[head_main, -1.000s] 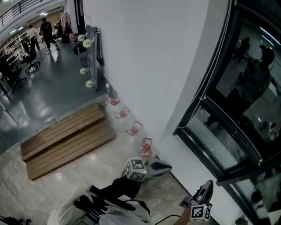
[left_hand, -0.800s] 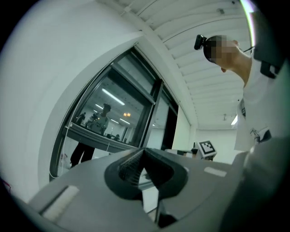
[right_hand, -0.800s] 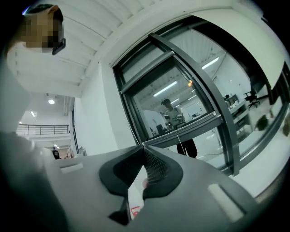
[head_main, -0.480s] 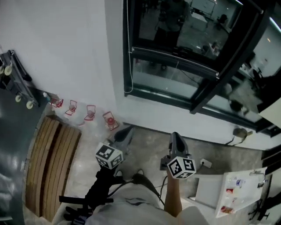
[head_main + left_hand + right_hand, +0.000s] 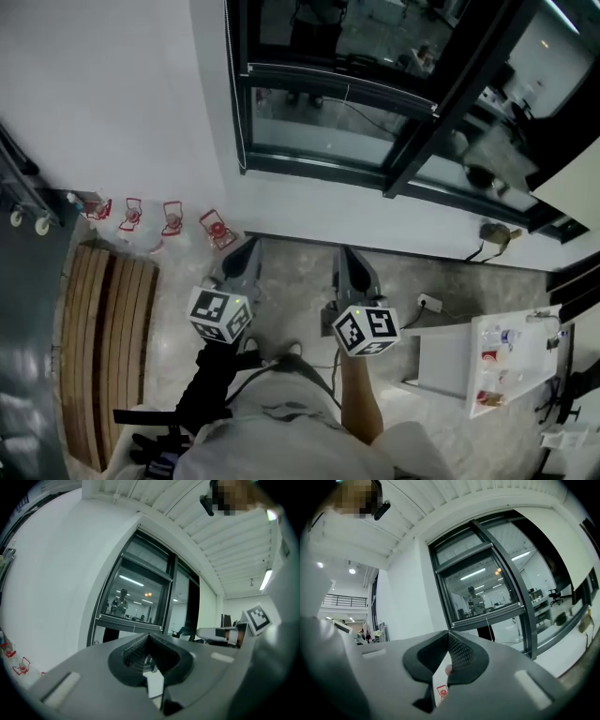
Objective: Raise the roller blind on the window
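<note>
Left gripper (image 5: 246, 253) and right gripper (image 5: 351, 259) sit side by side, both aimed at the far window (image 5: 328, 122), jaws pressed together, nothing between them.

Bare floor (image 5: 300, 272) up to window (image 5: 328, 131), white table (image 5: 445, 356) right

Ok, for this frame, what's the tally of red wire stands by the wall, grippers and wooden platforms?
Red wire stands: 4
Grippers, left gripper and right gripper: 2
Wooden platform: 1
Total: 7
</note>
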